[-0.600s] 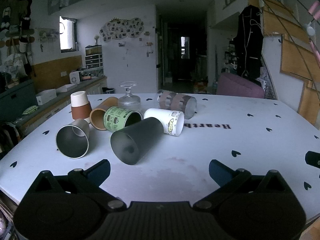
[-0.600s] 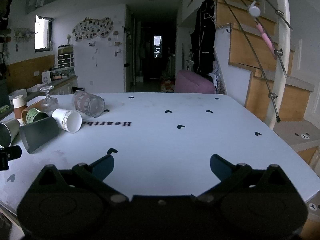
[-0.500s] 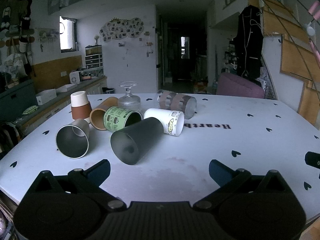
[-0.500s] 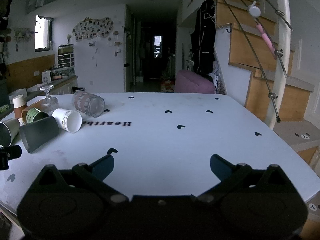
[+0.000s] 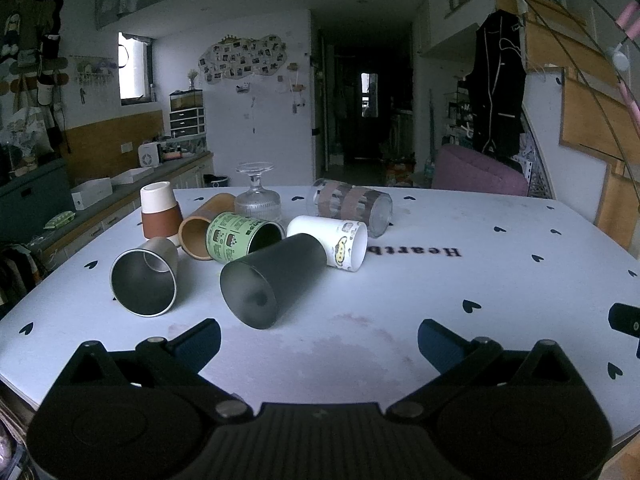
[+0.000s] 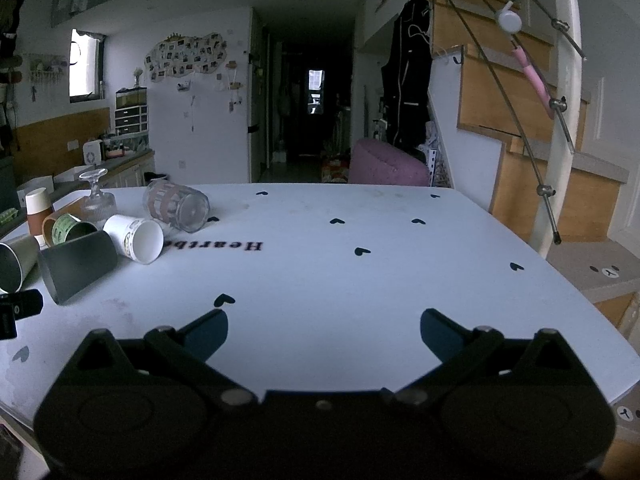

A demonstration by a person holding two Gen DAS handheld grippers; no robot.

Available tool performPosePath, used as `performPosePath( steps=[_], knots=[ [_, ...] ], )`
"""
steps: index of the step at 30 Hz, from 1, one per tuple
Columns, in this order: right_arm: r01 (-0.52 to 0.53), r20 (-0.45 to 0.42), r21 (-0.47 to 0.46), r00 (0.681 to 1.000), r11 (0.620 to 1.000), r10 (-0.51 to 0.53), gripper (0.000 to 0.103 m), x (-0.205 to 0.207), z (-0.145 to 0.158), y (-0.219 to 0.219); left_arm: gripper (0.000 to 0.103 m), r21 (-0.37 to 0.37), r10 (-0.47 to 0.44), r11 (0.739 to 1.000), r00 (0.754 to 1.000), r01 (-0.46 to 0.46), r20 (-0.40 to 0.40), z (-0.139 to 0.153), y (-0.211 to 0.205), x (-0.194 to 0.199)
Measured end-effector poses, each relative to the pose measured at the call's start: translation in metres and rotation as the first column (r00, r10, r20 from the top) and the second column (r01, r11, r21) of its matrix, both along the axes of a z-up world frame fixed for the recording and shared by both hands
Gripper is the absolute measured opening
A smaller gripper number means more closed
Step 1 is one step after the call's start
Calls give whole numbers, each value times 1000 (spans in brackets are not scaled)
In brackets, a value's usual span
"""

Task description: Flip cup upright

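Several cups lie in a cluster on the white table (image 5: 460, 292). A black cup (image 5: 276, 280) lies on its side, base toward me, just beyond my open, empty left gripper (image 5: 319, 340). A steel cup (image 5: 145, 276), a green printed cup (image 5: 244, 236), a tan cup (image 5: 200, 228), a white mug (image 5: 332, 242) and a clear banded glass (image 5: 352, 206) also lie on their sides. A glass goblet (image 5: 258, 200) and a brown-and-white cup (image 5: 159, 210) stand upside down. My right gripper (image 6: 323, 334) is open and empty over bare table, right of the cluster (image 6: 80, 268).
The table has small black hearts and the word "Heartb" (image 5: 412, 251) printed on it. A counter (image 5: 100, 196) runs along the left wall. A pink pouf (image 6: 388, 164) and wooden stairs (image 6: 520, 128) stand beyond the table's far right.
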State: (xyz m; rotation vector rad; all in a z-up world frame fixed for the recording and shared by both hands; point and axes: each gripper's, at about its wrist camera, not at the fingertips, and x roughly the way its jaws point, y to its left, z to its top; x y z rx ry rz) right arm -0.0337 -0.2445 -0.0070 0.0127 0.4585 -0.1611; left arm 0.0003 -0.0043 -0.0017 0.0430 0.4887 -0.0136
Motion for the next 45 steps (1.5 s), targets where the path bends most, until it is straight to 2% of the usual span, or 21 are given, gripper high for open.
performPosePath(
  steps=[22,28,33,37,41,45],
  knots=[
    [0,-2,-1,1000,1000,0,103,1,-1,1,103,3,-6,1000,1000,6,0,-1,0,0],
    [-6,-3,5,1000,1000,6,103,1,-3,2,103,-7,-13,1000,1000,13,-11,-3,8,9],
    [-10,-4,16,1000,1000,10,103,1,-8,3,103,27,-15,1000,1000,14,8,-5,22,25],
    [-20,-7,23,1000,1000,20,103,3,-7,4,103,73,-53,996,998,51,28,-2,36,45],
    [-33,-8,29,999,999,33,103,3,-8,5,103,60,-159,986,987,157,36,-3,53,70],
    [-41,-9,31,999,999,41,103,4,-9,6,103,66,-224,973,974,221,32,-7,60,97]
  ],
)
